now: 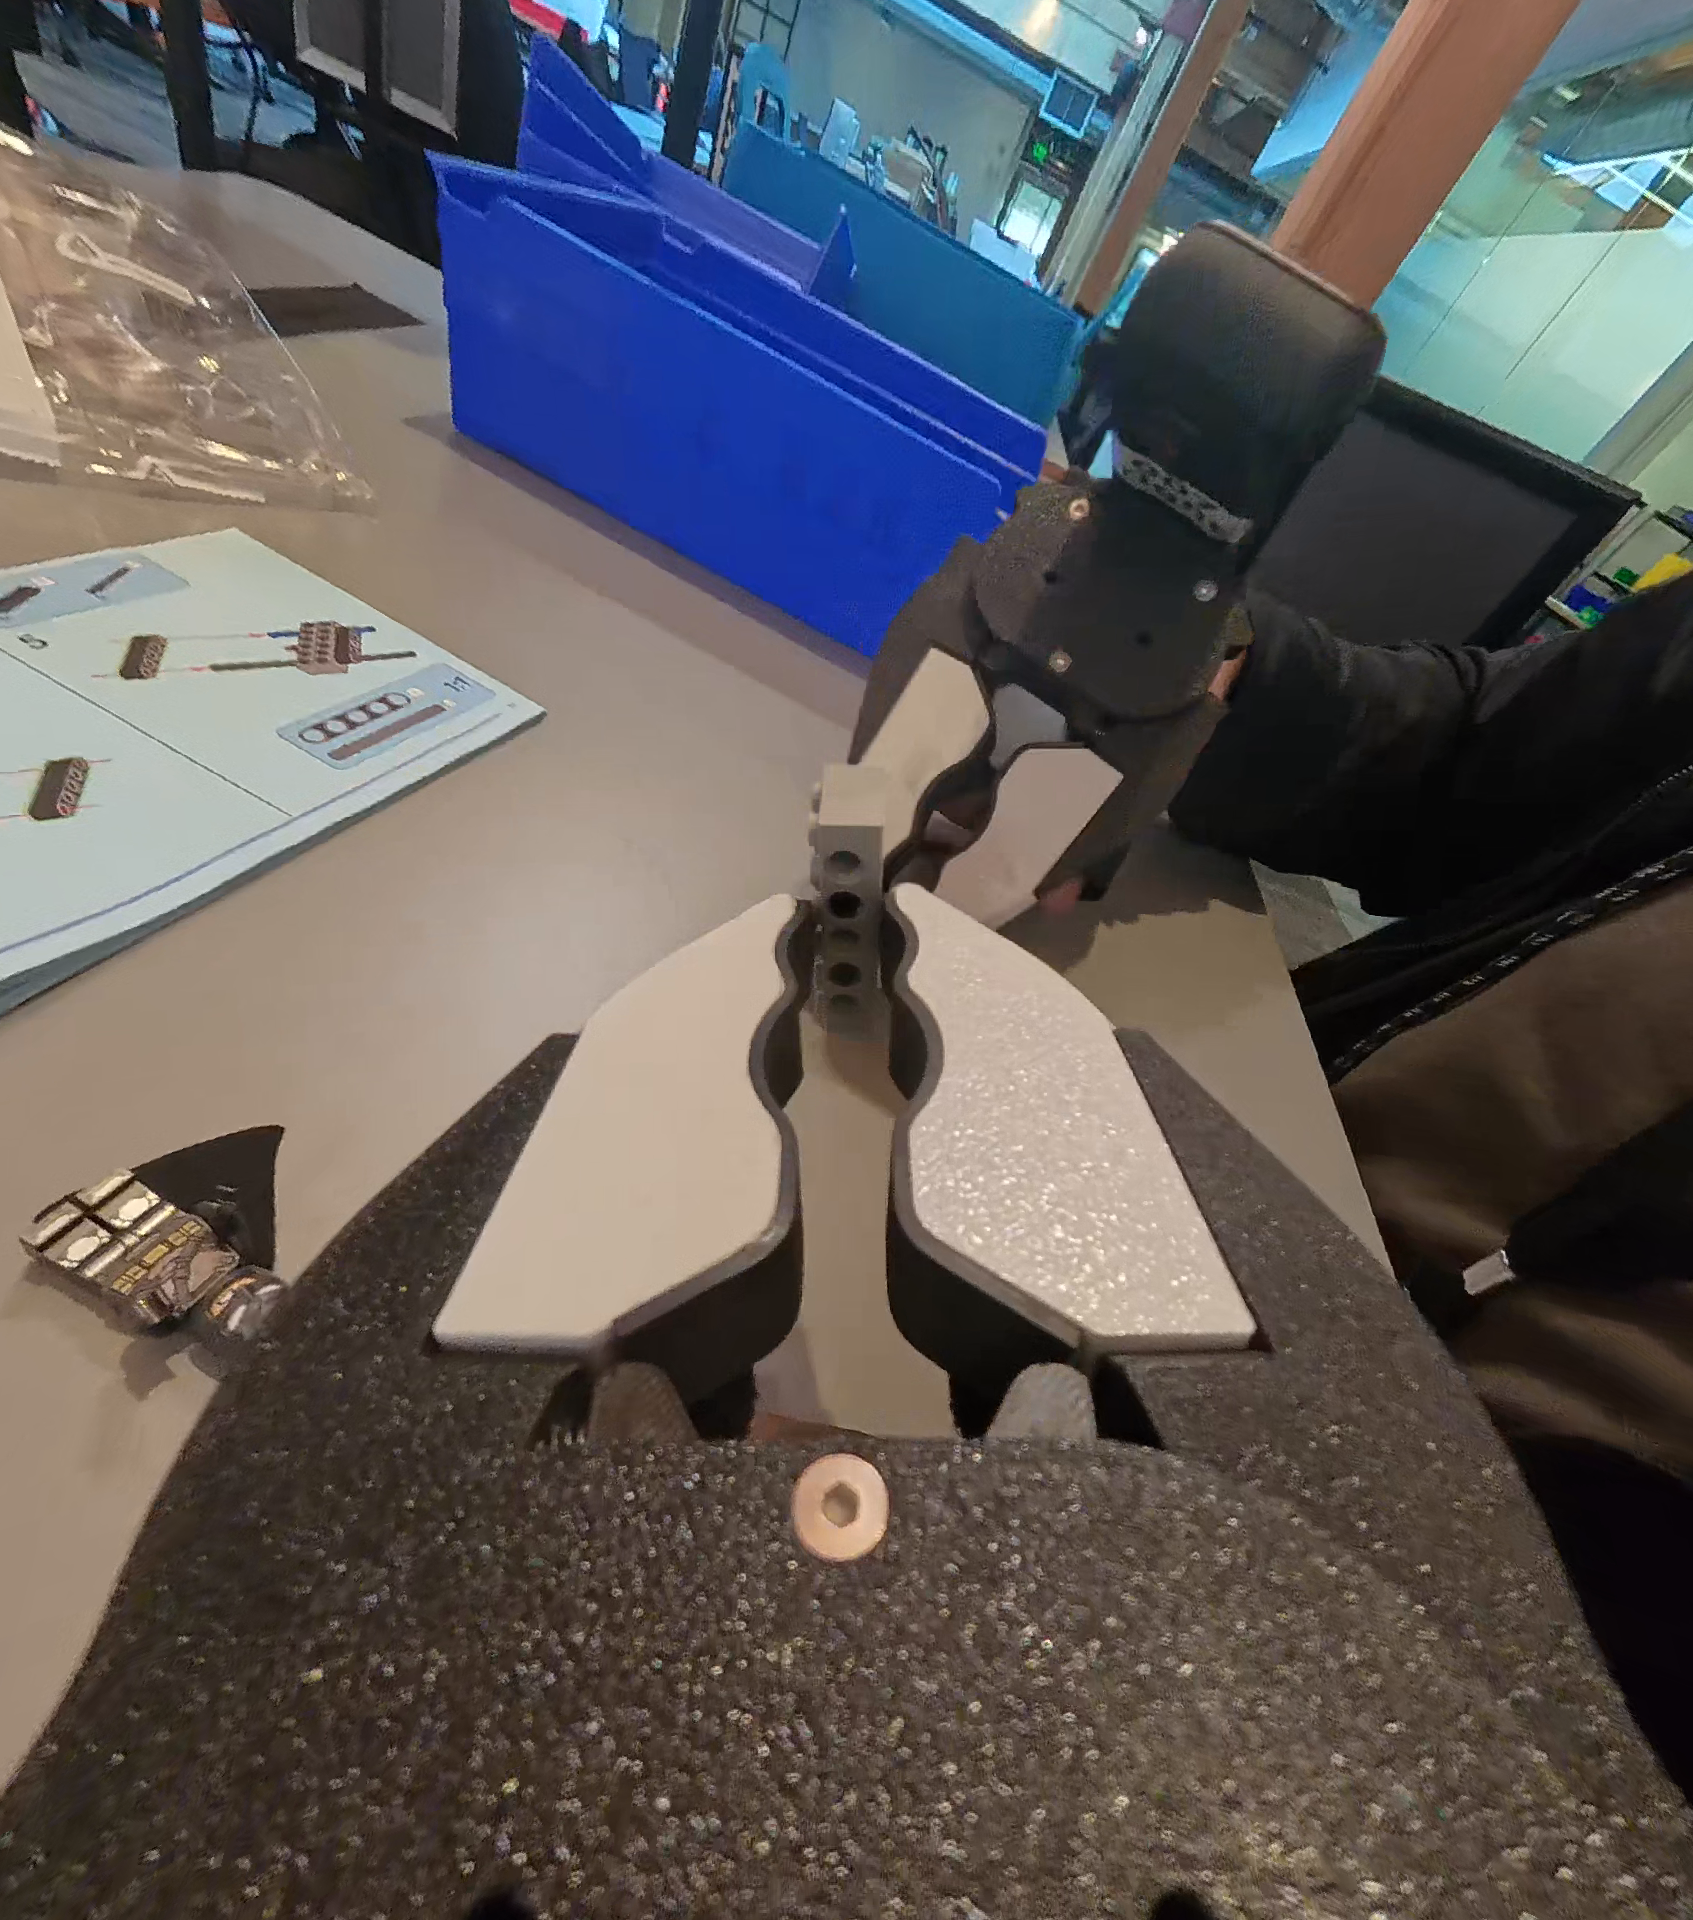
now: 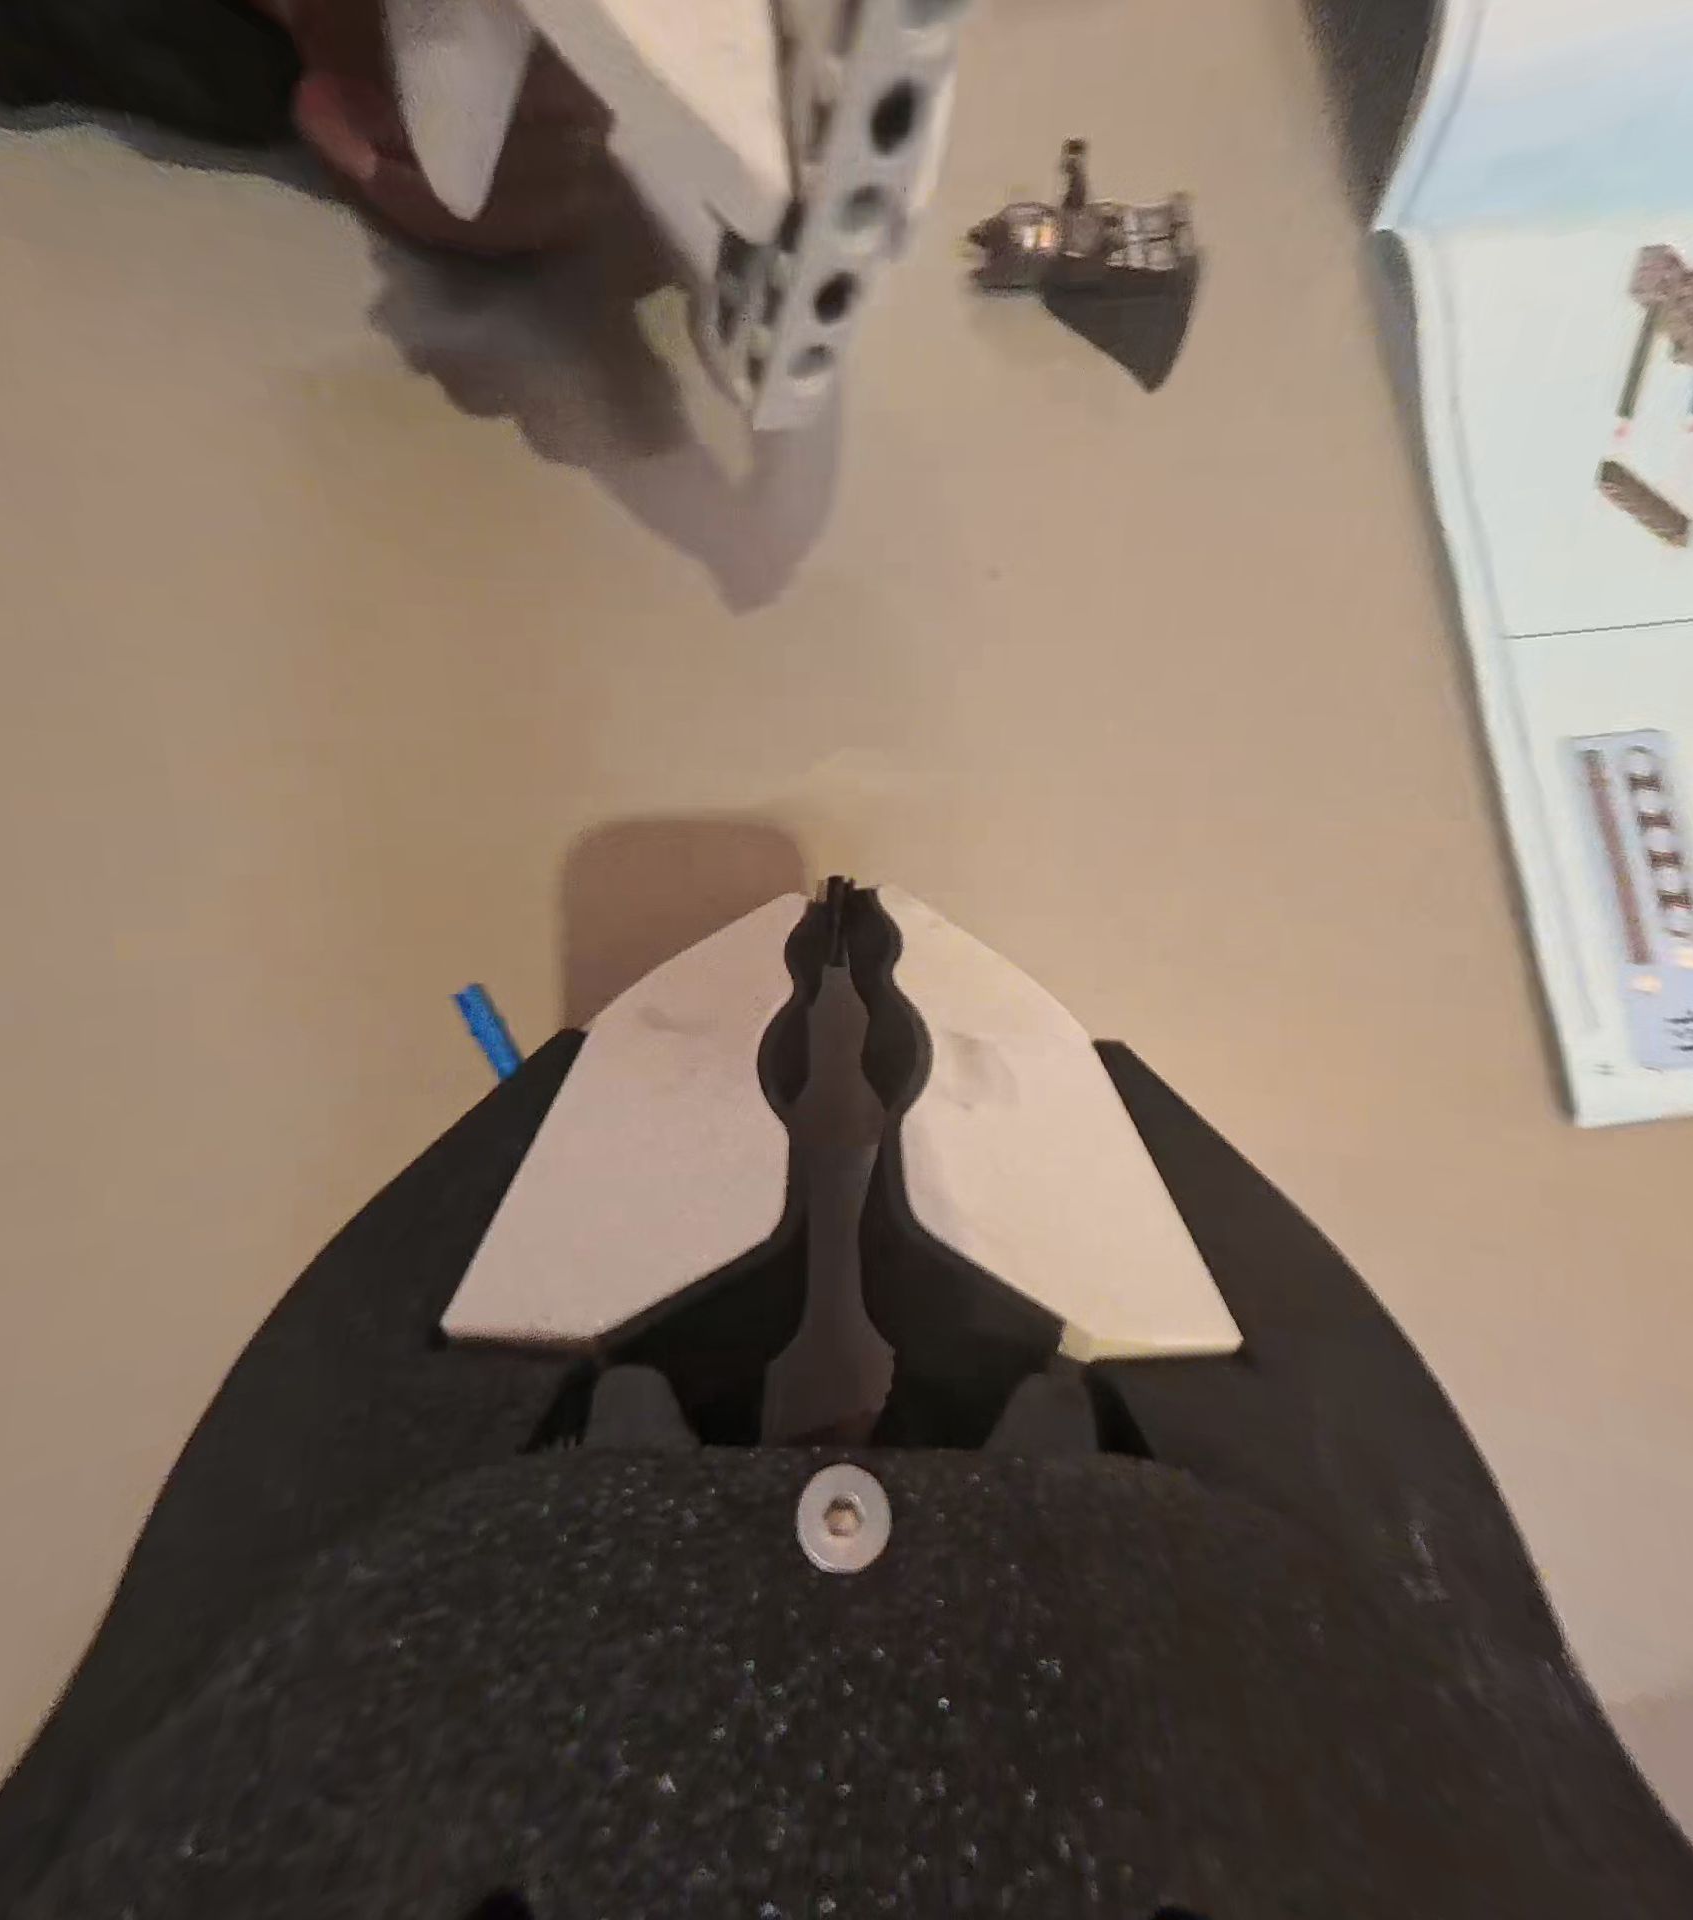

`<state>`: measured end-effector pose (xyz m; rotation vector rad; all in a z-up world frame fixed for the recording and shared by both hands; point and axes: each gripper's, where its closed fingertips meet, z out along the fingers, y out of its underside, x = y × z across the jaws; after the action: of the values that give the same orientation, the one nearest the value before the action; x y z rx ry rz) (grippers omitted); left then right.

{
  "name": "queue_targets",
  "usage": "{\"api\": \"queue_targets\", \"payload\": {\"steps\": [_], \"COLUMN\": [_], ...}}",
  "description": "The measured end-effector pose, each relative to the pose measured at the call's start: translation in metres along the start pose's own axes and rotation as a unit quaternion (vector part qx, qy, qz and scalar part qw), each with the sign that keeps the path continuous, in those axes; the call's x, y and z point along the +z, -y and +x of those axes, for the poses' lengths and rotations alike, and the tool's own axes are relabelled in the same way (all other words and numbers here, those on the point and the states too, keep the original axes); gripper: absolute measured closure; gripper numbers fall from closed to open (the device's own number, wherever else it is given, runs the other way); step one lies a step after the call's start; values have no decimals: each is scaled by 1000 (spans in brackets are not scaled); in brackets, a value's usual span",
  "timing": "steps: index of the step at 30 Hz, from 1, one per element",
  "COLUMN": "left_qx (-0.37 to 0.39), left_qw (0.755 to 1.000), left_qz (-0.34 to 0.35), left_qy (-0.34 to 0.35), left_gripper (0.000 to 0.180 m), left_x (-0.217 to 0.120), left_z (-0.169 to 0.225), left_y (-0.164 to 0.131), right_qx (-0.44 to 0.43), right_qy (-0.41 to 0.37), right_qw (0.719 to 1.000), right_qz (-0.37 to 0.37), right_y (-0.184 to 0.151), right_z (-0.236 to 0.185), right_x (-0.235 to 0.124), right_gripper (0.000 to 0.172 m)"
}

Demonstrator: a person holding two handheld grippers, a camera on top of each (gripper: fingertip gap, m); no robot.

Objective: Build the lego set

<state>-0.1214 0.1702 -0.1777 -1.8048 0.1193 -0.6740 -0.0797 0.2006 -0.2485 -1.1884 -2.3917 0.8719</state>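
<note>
The left tool (image 1: 847, 914) grips a grey building-toy beam with round holes (image 1: 850, 883), standing upright between its pressing pads above the grey worktop (image 1: 468, 966). The right tool (image 2: 837, 894) is closed on a thin black axle (image 2: 834, 925), its tip just showing past the fingertips. Left of the beam lies an open instruction booklet (image 1: 146, 707); nearer, a small dark minifigure with a black cape (image 1: 167, 1247) lies flat. Behind stand a blue plastic bin (image 1: 717, 416) and a clear plastic bag (image 1: 167, 343). A short blue pin (image 2: 487, 1029) lies beside the right tool.
</note>
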Motion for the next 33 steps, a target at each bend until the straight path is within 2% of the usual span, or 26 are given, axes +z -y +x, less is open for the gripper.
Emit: {"api": "queue_targets", "payload": {"steps": [7, 12, 18, 26, 33], "left_qx": [3, 0, -8, -8, -17], "left_qw": [996, 996, 996, 996, 996], "left_qz": [-85, -86, -84, -85, -81], "left_qy": [-6, -6, -15, -21, -28], "left_gripper": [169, 169, 169, 169, 169], "left_x": [3, 3, 2, 2, 0], "left_z": [5, 4, 4, 6, 6], "left_y": [-25, -25, -24, -25, -24], "right_qx": [9, 17, -30, -140, -132], "right_qy": [5, -13, -28, 26, 47], "right_qw": [1000, 1000, 999, 990, 990], "right_qz": [0, 5, -2, -18, -10], "right_y": [-13, -18, -20, -15, -14], "right_z": [-6, -7, -1, 1, 3], "right_x": [2, -6, -5, -1, 1], "right_gripper": [161, 154, 154, 151, 155]}}
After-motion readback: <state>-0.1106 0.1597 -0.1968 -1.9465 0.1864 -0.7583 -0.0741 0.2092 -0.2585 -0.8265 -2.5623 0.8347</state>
